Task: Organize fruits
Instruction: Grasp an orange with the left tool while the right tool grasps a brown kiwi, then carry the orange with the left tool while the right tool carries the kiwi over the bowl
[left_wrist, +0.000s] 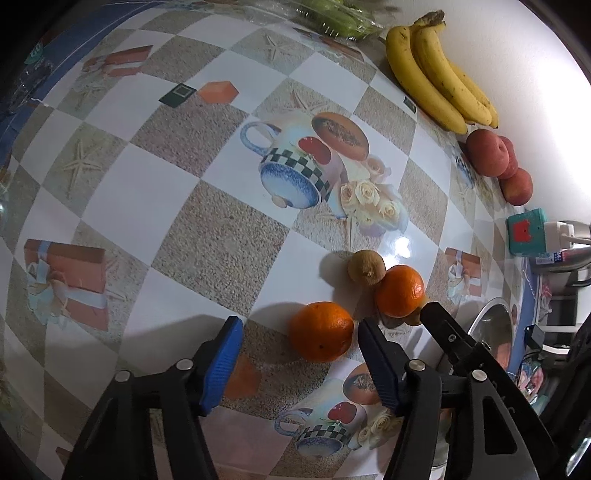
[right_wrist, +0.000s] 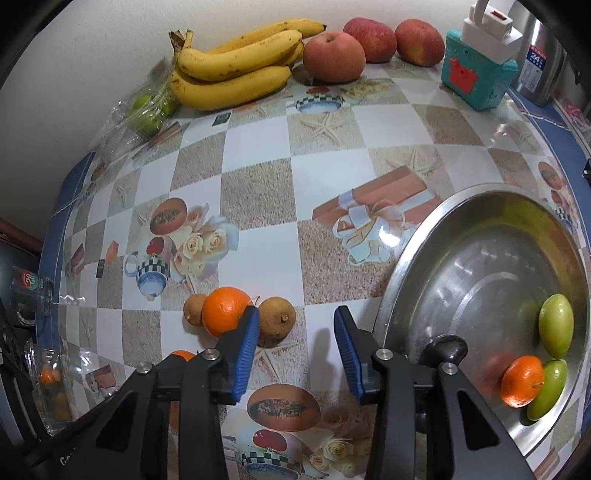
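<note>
I have both sets of jaws parted and empty, the left gripper (left_wrist: 299, 338) straddling an orange (left_wrist: 320, 331) and the right gripper (right_wrist: 295, 328) beside a brown fruit (right_wrist: 277, 320), so next I must close and carry them to the metal bowl (right_wrist: 417, 236)

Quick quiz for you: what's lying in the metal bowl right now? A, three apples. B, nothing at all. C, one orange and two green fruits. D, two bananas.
C: in the right wrist view, the metal bowl holds one orange beside two green fruits, while bananas and apples sit by the wall.
</note>
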